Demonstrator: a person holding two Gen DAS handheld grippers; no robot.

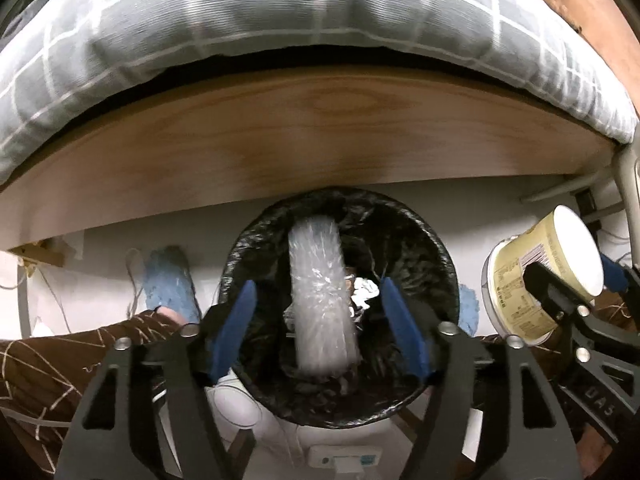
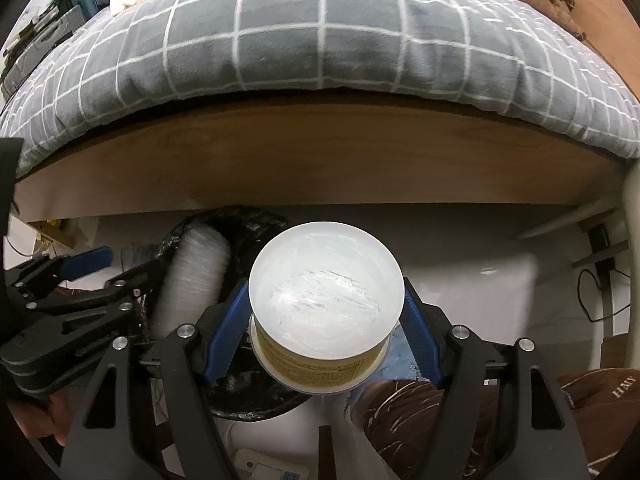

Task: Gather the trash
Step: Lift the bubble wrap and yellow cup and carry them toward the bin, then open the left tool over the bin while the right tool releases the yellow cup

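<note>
Your left gripper (image 1: 318, 312) stands over the mouth of the bin (image 1: 440, 240), which is lined with a black bag and sits on the pale floor just in front of the wooden bed board (image 1: 320, 136). Its jaws are spread well apart, and the blue pads (image 1: 236, 328) touch nothing. Between them, clear of both pads, a clear ribbed plastic bottle (image 1: 320, 292) appears blurred, its far end against the inner back wall of the liner. Crumpled foil (image 1: 364, 290) lies inside the bin, just to the right of the bottle.

Your right gripper (image 2: 326, 332) is clamped on a round cream-yellow tub (image 2: 324, 300) with printed labelling. Both blue pads press its sides, and its white, smeared interior faces the camera. In the right wrist view the tub sits in front of the right edge of the bin rim; in the left wrist view it appears to the right of the bin, outside the rim. Whether it is over the opening cannot be confirmed.

A grey checked quilt (image 2: 320, 40) overhangs the bed board. Your legs in brown patterned trousers (image 1: 60, 360) flank the bin. A white power strip (image 1: 344, 460) lies on the floor at the near side of the bin.
</note>
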